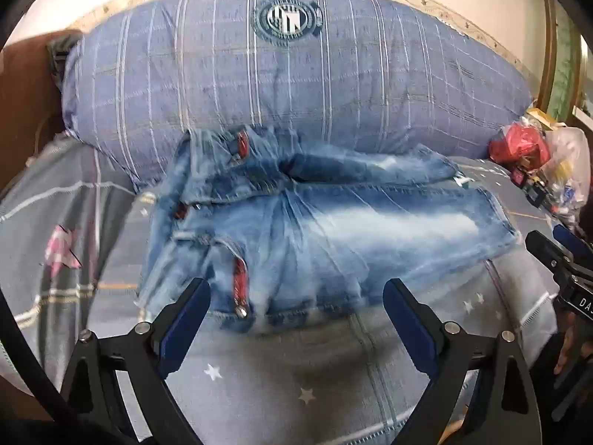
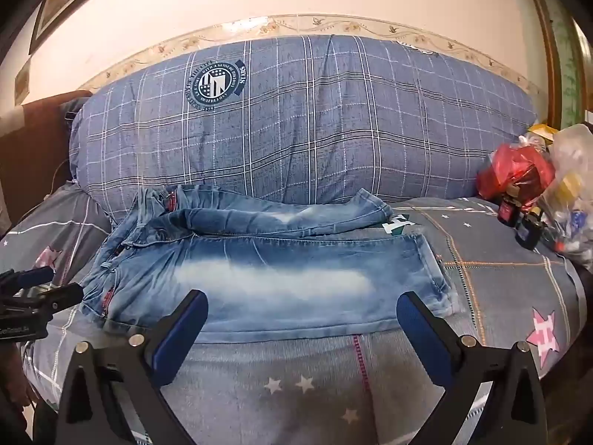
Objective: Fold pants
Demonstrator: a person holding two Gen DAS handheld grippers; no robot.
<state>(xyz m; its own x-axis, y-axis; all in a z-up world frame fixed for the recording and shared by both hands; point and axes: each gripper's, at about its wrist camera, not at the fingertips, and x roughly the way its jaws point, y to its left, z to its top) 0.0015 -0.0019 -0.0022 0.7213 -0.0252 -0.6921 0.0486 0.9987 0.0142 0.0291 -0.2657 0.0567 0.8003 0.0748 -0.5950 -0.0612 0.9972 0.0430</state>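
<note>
The jeans (image 2: 267, 259) are lying on the bed (image 2: 304, 382) against the pillow (image 2: 315, 118), long axis running left–right, waistband leftward. Both the left gripper (image 1: 296, 296) and right gripper (image 2: 302, 307) are hovering just before the near edge — jaws apart, holding nothing.

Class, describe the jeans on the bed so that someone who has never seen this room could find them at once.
Find the big blue checked pillow against the wall. Right in front of it, on the grey starred bedspread, lie the jeans. They are the only denim there: faded pale blue, with a whitish streak along the near leg.
</note>
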